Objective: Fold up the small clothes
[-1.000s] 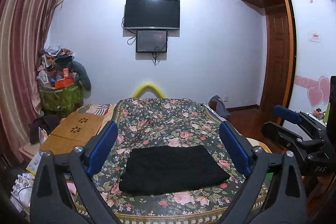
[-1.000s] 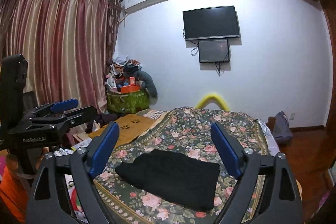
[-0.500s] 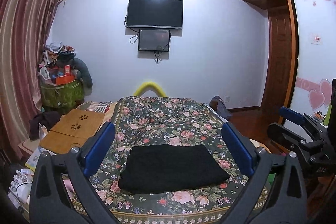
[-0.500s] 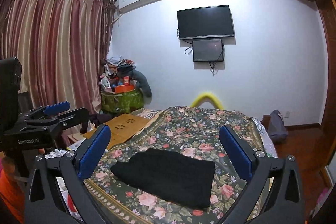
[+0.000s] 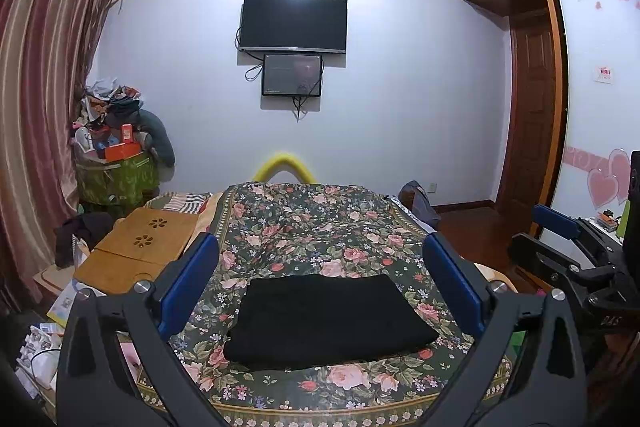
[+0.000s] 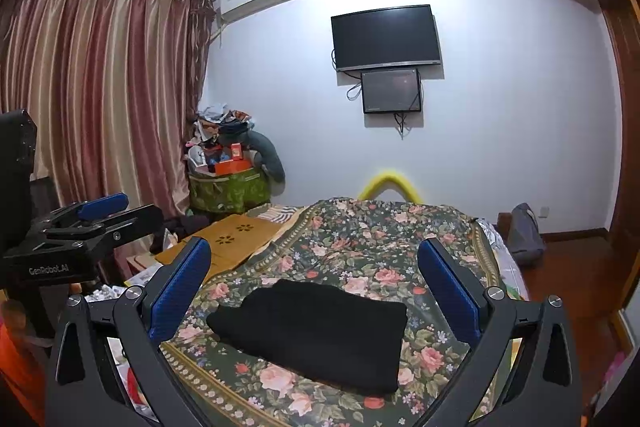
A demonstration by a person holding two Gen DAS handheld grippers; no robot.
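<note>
I read "GenRobot.AI" in white on the black body of the left gripper (image 6: 102,213), seen from my right wrist camera. Other markings, on the right gripper (image 5: 560,231) and wall, are too blurred to read.

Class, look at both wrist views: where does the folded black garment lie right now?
The black garment lies flat on the floral bedspread near the bed's front edge, central in both wrist views, framed between each open hand-held gripper's blue fingers and untouched by either.

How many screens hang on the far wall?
2: a large television, and a smaller screen directly below it. Both are dark.
</note>
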